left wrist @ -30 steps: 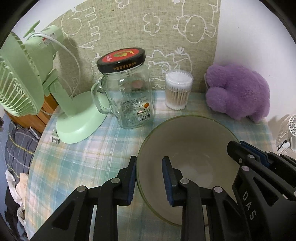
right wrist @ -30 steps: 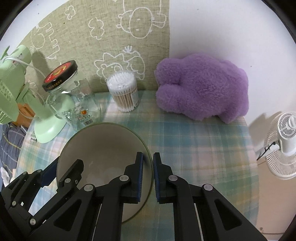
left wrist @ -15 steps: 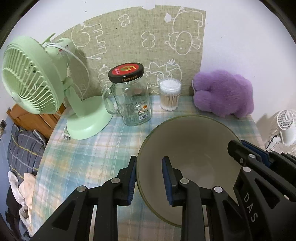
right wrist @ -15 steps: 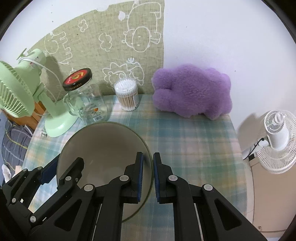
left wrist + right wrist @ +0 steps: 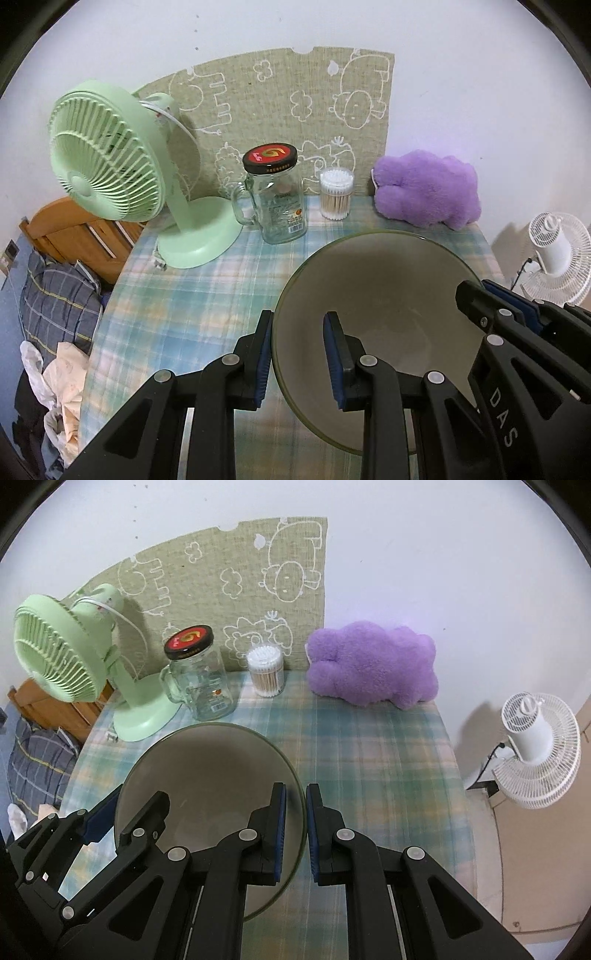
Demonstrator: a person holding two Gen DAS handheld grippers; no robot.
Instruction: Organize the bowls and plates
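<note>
Bowl gripped from both sides

Left wrist view: left gripper (image 5: 298, 354) is clamped on the bowl (image 5: 376, 280) rim, above the checked tablecloth (image 5: 192, 295).
Right wrist view: right gripper (image 5: 295, 825) pinches the opposite rim.

"DAS" on the right tongs (image 5: 517, 314), jar label illegible

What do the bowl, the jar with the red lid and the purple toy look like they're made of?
Bowl: probably tinted glass; the plaid cloth shows faintly through its smooth wall.
Jar: clear glass, fully see-through with a moulded handle; its lid looks like printed metal, though that is uncertain.
Purple toy: soft plush, with a fuzzy matte pile.
</note>
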